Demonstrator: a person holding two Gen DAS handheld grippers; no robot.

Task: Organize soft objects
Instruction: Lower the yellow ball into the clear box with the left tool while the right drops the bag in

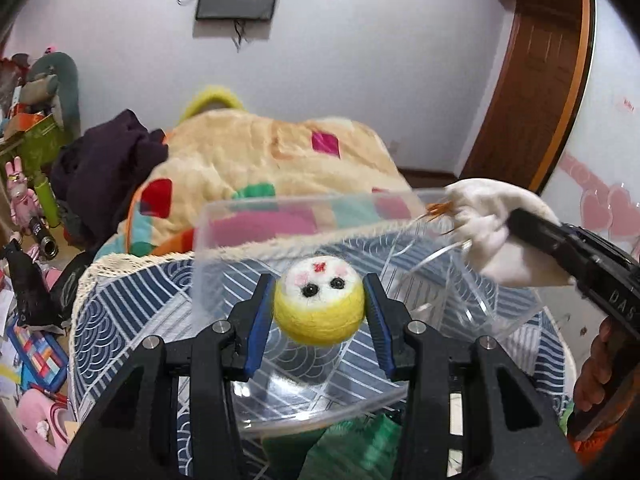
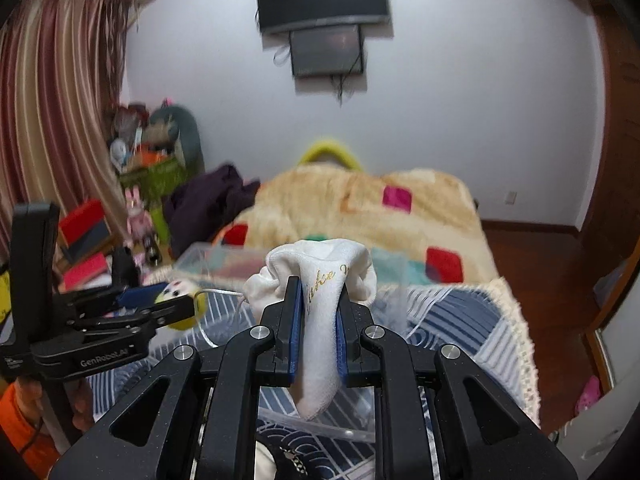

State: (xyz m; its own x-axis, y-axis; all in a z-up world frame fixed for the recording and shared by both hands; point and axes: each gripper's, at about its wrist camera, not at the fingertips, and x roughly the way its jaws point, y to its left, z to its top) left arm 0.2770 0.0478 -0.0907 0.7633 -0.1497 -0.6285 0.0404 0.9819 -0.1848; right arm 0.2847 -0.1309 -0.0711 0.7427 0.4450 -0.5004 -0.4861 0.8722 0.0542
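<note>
My left gripper (image 1: 319,304) is shut on a yellow felt ball with a white face (image 1: 319,307) and holds it over a clear plastic bin (image 1: 248,220) on the bed. My right gripper (image 2: 319,312) is shut on a white drawstring pouch (image 2: 320,280) with gold lettering, held above the bin's right side. In the left wrist view the pouch (image 1: 492,228) and right gripper (image 1: 532,226) show at the right. In the right wrist view the left gripper (image 2: 176,300) with the ball (image 2: 184,320) shows at the left.
The bin stands on a blue patterned cover (image 1: 120,320) with a cream fringe. Behind lie a cream blanket with coloured squares (image 1: 260,152) and dark clothes (image 1: 108,160). Toys and boxes (image 1: 28,208) clutter the floor at the left. A wooden door (image 1: 540,80) stands at the right.
</note>
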